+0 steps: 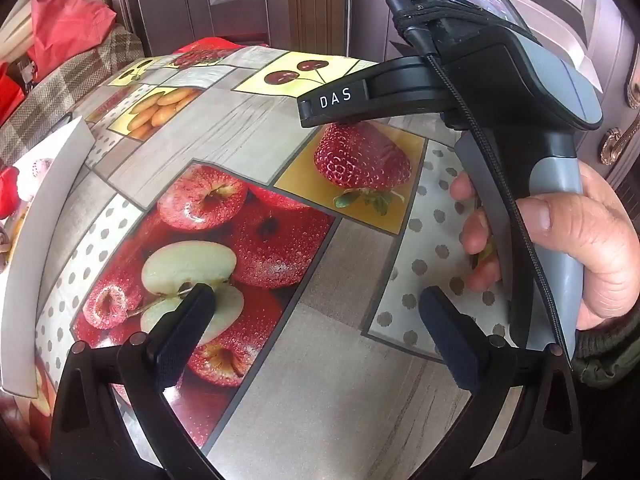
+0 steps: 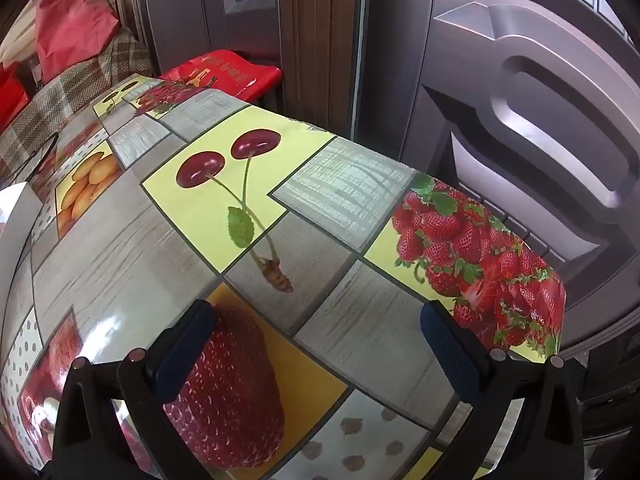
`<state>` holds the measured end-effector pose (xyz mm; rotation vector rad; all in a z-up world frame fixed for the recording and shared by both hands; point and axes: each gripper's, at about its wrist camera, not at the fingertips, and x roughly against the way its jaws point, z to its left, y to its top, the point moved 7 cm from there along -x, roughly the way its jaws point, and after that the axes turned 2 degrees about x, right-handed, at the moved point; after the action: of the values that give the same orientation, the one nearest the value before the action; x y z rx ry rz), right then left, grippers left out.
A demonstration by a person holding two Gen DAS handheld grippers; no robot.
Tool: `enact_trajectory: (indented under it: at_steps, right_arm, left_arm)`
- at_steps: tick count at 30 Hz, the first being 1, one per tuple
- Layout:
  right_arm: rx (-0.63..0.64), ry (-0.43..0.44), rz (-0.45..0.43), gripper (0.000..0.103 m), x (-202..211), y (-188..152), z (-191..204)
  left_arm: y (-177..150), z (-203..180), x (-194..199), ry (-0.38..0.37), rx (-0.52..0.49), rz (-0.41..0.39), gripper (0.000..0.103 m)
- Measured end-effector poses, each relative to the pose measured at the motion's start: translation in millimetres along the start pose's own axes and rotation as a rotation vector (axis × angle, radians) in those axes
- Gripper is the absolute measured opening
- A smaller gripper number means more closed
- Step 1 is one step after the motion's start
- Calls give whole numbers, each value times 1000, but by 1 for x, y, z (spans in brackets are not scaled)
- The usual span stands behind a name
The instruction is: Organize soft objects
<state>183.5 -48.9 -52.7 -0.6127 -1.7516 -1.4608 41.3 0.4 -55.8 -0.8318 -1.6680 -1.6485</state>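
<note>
My left gripper (image 1: 316,300) hangs open over the fruit-print tablecloth (image 1: 340,380), above the apple picture, with nothing between its fingers. At the far left edge, red and pale soft-looking things (image 1: 16,184) show behind the wall of a white box (image 1: 52,208); most of them are cut off. My right gripper (image 2: 316,312) is also open and empty, above the big strawberry print. In the left wrist view a hand (image 1: 588,240) holds the right gripper's grey handle (image 1: 556,200) at the right, and one black finger (image 1: 332,100) marked DAS points left.
A white box corner (image 2: 16,216) shows at the left. Beyond the table are a plaid-covered seat (image 2: 68,92), a red bag (image 2: 72,20) and a red sack on a stool (image 2: 228,72). A dark panelled door (image 2: 540,120) stands close behind the table's right edge (image 2: 560,300).
</note>
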Motion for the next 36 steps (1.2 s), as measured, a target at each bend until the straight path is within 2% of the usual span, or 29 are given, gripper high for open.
enact_trajectory:
  at_steps: [36]
  right_arm:
    - [2,18,-1,103,-2,2,3]
  left_arm:
    - [0,0,-1,0,-1,0,102]
